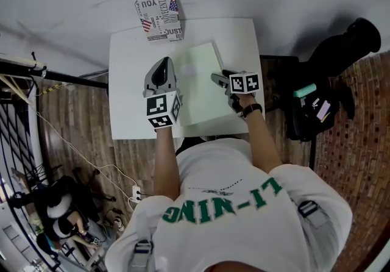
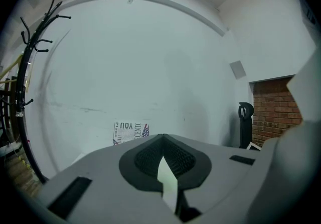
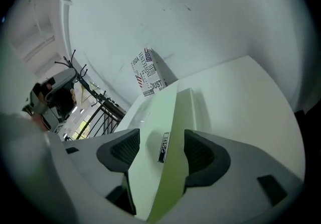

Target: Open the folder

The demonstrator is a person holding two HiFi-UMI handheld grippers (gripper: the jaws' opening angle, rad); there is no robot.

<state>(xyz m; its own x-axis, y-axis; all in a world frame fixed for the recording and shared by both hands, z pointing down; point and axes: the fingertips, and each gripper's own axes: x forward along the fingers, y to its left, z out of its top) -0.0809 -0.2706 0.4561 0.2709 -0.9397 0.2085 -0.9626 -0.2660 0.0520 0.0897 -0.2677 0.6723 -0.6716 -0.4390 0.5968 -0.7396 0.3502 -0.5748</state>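
White surface, with a printed box at its far edge by the wall. The left gripper is at the left edge of the folder, jaws together and pinching a thin pale-green strip of it. The folder lies mid-surface between both grippers. The right gripper is at the folder's right edge, jaws spread wide and straddling that edge and a small label plate. Its pads are not pressing.

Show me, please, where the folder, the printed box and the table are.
folder (image 1: 200, 91): head view, middle of its green cover.
printed box (image 1: 159, 17): head view, its patterned upper face.
table (image 1: 128, 82): head view, bare left part.
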